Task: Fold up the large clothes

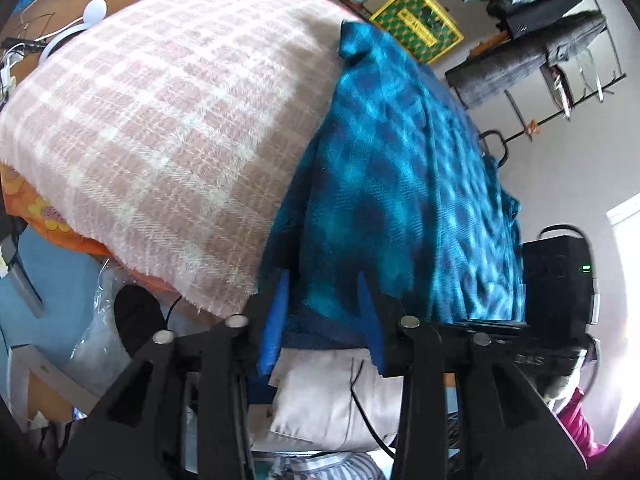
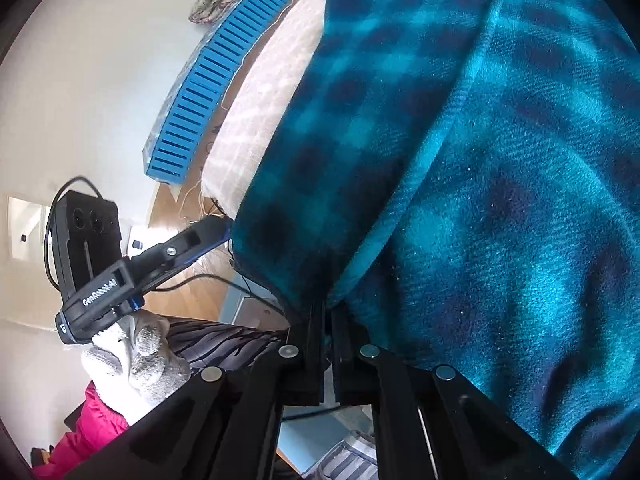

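Blue shirt (image 1: pixel 400 168): we see it on the table, next to the pink blanket (image 1: pixel 152 128).
Left gripper (image 1: pixel 326 312): a bit spread, hem betw. its fingers.
Right gripper (image 2: pixel 326 312): pressed together, pinching the hem.
Tip: we lift both sides evenly & keep the edge tight.

The right claw (image 2: pixel 327 312) pinches the teal plaid blanket's (image 2: pixel 480 160) edge.
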A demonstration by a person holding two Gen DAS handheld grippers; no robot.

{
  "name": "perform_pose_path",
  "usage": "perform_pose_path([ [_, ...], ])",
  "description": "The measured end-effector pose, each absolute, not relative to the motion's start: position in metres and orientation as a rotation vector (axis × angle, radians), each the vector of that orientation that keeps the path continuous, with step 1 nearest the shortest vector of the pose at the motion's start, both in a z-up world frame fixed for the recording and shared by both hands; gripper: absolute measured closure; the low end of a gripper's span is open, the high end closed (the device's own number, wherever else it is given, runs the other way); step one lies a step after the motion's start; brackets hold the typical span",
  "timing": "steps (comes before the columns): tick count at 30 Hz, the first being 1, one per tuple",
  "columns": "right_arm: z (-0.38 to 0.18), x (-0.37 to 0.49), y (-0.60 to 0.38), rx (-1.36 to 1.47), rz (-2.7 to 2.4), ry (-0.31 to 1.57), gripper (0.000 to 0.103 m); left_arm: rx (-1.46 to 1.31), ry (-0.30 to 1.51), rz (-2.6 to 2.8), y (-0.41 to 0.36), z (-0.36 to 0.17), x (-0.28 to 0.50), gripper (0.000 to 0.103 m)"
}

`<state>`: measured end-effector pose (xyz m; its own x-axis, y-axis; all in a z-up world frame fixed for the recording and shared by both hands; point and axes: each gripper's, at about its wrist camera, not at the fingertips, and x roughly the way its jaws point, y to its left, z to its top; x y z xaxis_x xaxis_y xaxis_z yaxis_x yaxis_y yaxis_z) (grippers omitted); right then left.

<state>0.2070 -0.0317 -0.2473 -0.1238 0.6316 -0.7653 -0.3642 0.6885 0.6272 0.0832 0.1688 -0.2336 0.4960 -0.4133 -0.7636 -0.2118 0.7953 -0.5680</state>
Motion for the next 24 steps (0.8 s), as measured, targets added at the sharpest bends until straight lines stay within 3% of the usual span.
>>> perform_pose_path([
  [1, -0.248, 0.206, -0.033, 0.234, 0.864, 1.464, 0.103, -0.663, 1.078, -0.132, 0.167, -0.236, 0.085, 0.103],
  [13, -0.237, 0.206, -0.022, 0.156, 0.864, 1.427, 0.103, -0.679, 1.043, -0.098, 0.17, -0.231, 0.064, 0.103],
  [15, -0.241, 0.204, -0.02, 0.122, 0.85, 1.437, 0.103, -0.7, 1.05, -0.076, 0.175, -0.231, 0.064, 0.09],
  [17, -0.24, 0.2, -0.021, 0.102, 0.851, 1.429, 0.101, -0.72, 1.022, -0.064, 0.181, -0.229, 0.063, 0.049],
  [18, -0.236, 0.199, -0.023, 0.093, 0.852, 1.427, 0.097, -0.737, 1.011, -0.052, 0.185, -0.228, 0.063, 0.043],
  [19, -0.234, 0.197, -0.023, 0.078, 0.85, 1.426, 0.095, -0.761, 1.008, -0.051, 0.188, -0.23, 0.065, 0.04],
  [21, -0.222, 0.192, -0.029, 0.039, 0.846, 1.391, 0.081, -0.771, 1.026, -0.056, 0.189, -0.233, 0.07, 0.04],
  [24, -0.2, 0.188, -0.037, 0.012, 0.858, 1.306, 0.081, -0.758, 1.051, -0.056, 0.186, -0.24, 0.077, 0.04],
])
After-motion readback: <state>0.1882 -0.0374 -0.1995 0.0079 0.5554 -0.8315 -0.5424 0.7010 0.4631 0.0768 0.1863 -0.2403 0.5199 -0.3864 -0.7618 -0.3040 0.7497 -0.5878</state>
